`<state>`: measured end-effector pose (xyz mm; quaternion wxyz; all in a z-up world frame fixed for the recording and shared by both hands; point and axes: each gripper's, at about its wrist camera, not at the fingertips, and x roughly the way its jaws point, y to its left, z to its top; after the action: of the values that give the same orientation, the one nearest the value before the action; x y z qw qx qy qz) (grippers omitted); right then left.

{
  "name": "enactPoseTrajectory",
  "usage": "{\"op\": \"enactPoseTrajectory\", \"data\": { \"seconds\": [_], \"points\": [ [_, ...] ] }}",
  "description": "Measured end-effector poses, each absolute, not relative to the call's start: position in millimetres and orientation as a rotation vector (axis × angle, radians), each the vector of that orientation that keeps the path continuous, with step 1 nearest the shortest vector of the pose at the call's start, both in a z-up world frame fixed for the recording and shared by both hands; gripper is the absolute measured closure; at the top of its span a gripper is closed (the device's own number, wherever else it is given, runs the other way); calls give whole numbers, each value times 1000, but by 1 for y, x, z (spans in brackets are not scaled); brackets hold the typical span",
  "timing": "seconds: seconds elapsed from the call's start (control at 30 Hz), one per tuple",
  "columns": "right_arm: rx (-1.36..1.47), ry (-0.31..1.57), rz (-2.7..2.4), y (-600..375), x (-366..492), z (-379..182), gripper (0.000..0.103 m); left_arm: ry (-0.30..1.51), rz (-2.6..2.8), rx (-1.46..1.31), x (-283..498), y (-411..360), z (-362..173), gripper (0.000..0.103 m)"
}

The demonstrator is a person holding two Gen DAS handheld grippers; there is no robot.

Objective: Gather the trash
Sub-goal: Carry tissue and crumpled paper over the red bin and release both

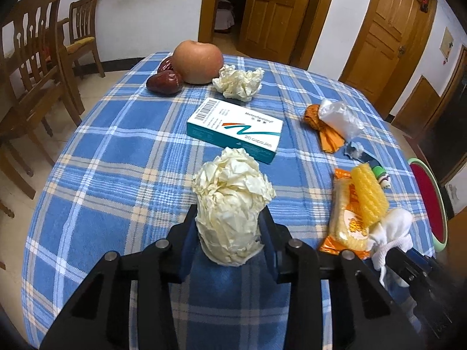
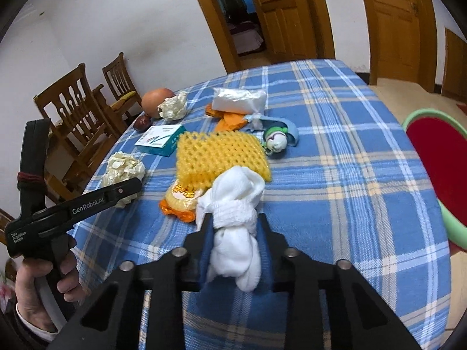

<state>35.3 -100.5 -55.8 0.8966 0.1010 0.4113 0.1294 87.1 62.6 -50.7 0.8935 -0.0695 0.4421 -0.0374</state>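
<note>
My left gripper [image 1: 229,218] is shut on a crumpled cream paper ball [image 1: 232,201], held over the blue plaid tablecloth [image 1: 116,175]; the ball also shows in the right wrist view [image 2: 122,172]. My right gripper [image 2: 233,221] is shut on a white cloth wad [image 2: 235,227], seen from the left wrist at the right [image 1: 391,233]. A second paper ball [image 1: 238,83] lies beside the apple [image 1: 197,61]. A yellow foam net [image 2: 219,154] lies on an orange snack wrapper [image 2: 181,201]. A clear plastic bag [image 2: 238,99] lies on orange peel [image 2: 229,121].
A white and teal medicine box [image 1: 235,129] lies mid-table. Red dates [image 1: 163,83] sit by the apple. A small toy figure [image 2: 275,141] lies near a blue scrap. A green-rimmed red basin [image 2: 437,172] stands off the table's right edge. Wooden chairs [image 2: 76,110] stand left.
</note>
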Motion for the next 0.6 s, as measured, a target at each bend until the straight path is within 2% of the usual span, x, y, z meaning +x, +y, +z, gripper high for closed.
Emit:
{"op": "enactPoseTrajectory", "data": {
  "seconds": [0.1, 0.6],
  "points": [
    [215, 845, 269, -102, 33, -53, 79, 906, -93, -142, 83, 59, -44, 63],
    [238, 738, 176, -140, 13, -19, 79, 858, -206, -118, 64, 21, -11, 63]
  ]
}}
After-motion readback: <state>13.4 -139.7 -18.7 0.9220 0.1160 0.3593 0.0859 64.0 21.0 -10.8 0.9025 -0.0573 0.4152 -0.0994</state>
